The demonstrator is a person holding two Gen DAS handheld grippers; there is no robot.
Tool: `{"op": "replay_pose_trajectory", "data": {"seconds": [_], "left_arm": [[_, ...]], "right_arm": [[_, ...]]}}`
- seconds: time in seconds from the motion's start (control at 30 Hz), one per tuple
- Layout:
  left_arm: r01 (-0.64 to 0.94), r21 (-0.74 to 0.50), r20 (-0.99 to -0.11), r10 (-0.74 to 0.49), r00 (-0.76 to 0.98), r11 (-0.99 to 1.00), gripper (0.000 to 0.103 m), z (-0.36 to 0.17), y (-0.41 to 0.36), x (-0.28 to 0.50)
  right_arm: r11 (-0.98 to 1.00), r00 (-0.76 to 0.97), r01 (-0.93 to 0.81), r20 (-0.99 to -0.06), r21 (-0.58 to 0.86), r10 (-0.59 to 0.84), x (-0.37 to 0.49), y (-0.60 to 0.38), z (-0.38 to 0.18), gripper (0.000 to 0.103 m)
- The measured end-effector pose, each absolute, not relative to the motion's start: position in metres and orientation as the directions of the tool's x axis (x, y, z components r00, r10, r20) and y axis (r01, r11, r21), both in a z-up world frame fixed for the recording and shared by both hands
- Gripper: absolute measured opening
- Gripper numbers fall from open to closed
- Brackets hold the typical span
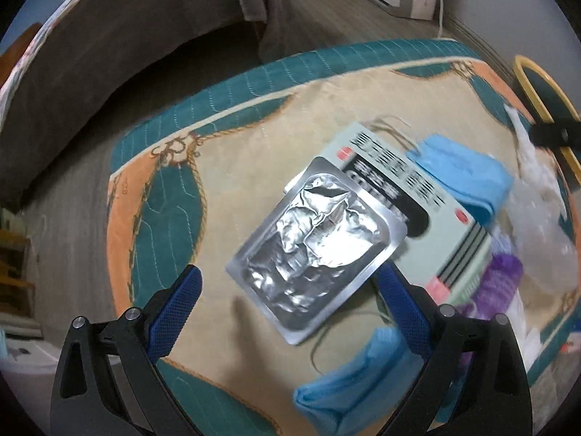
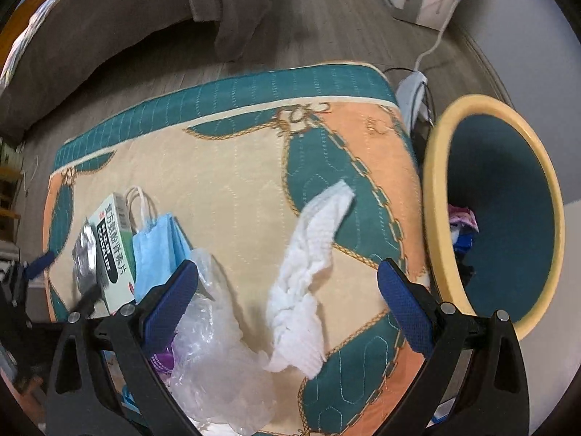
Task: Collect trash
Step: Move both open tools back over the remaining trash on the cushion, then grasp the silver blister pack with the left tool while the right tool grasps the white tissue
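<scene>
Foil blister pack [image 1: 312, 250]: crinkled metallic foil, bright and reflective, flat smooth rim. Medicine box [image 1: 428, 218]: printed cardboard, smooth, faint sheen. Face masks [image 1: 468, 178]: soft matt blue non-woven cloth, pleated. Plastic wrap [image 2: 214, 356]: thin clear film, crumpled, glossy highlights. Tissue [image 2: 308, 283]: white paper, embossed, matt, rumpled. Quilted cover [image 2: 236, 167] over the table: stitched cloth, matt. Bin [image 2: 435, 189]: smooth plastic-looking rim. Left gripper [image 1: 290, 283] pads: blue textured rubber; arms matt black plastic. Floor [image 2: 326, 18]: wood-grain boards.

light: dim, soft indoor | glare: foil pack [image 1: 312, 239] | blur: slight | edges: fisheye-warped, vignetted
</scene>
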State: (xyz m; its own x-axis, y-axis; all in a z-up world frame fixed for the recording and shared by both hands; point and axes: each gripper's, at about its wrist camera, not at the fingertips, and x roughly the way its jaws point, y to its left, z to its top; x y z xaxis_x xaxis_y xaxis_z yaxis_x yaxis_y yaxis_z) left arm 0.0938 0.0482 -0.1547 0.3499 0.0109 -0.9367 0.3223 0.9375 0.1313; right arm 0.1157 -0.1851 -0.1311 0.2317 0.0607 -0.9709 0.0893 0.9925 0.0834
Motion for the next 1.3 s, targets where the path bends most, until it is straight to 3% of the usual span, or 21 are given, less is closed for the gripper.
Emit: {"op": "replay_pose_trajectory", "data": {"seconds": [0.43, 0.6, 1.0, 1.13, 1.3], "left_arm": [[0.277, 0.074, -0.945, -0.022, 0.327, 0.958, 0.096, -0.157, 0.05, 0.129], [0.219, 0.087, -0.947, 0.012, 0.322, 0.972, 0.095, -0.158, 0.062, 0.141], [0.161, 0.056, -0.953, 0.005, 0.302, 0.985, 0.094, -0.161, 0.078, 0.164], [0.2, 0.145, -0.962, 0.09, 0.259, 0.969, 0.094, -0.176, 0.077, 0.165], [0.21, 0.095, -0.974, 0.047, 0.223, 0.973, 0.094, -0.184, 0.077, 0.171]], "right_arm": [[0.986, 0.166, 0.097, -0.979, 0.133, 0.116, 0.118, -0.186, -0.151, 0.093], [0.99, 0.14, 0.107, -0.988, 0.087, 0.072, 0.116, -0.193, -0.158, 0.081], [0.993, 0.087, 0.099, -0.994, 0.069, 0.06, 0.109, -0.213, -0.17, 0.065], [0.993, 0.077, 0.085, -0.994, 0.079, 0.073, 0.114, -0.217, -0.179, 0.059], [0.995, 0.082, 0.048, -0.993, 0.084, 0.08, 0.121, -0.196, -0.177, 0.038]]}}
